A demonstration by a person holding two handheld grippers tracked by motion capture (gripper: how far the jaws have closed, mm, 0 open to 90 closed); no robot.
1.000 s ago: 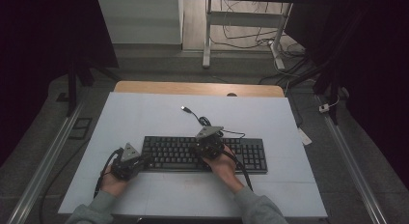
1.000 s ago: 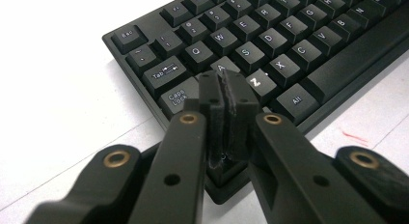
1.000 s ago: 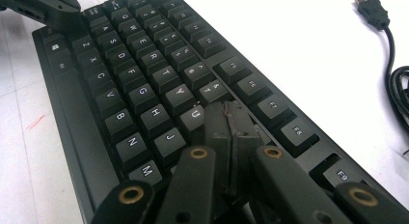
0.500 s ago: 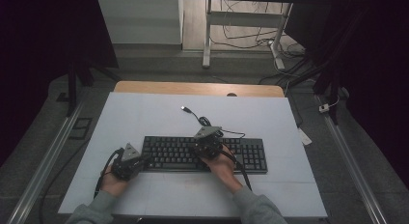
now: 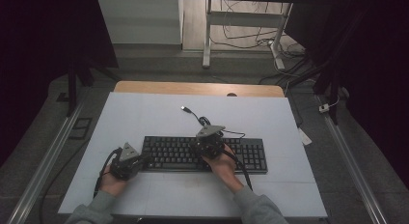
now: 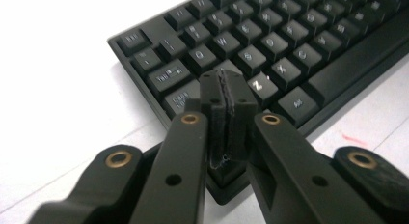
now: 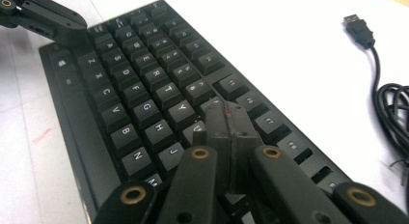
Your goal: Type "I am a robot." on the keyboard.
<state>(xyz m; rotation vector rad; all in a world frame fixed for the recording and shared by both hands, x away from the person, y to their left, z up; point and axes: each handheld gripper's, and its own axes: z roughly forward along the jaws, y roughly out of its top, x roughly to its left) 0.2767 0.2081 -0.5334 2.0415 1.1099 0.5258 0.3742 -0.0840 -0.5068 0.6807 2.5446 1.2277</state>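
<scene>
Both grippers pinched tight with nothing between the jaws: left gripper (image 6: 225, 96) poking at the keyboard's (image 5: 207, 154) left end, right gripper (image 7: 226, 120) over its middle keys. Looks rigid, light, slidey on the white table (image 5: 144, 113). Probably best grabbed by the end edges, not the loose cable (image 5: 197, 118).

Little is altered across the second. The right claw (image 5: 206, 143) is seen slightly nearer the person's side of the keyboard (image 5: 251, 156) than in the earliest picture, where it was held a touch farther toward the far key rows; its jaws are pressed together over the middle keys. The left claw (image 5: 140, 160) is shifted only marginally at the keyboard's left end, with its jaws closed. Any finer movement cannot be made out at this size.
</scene>
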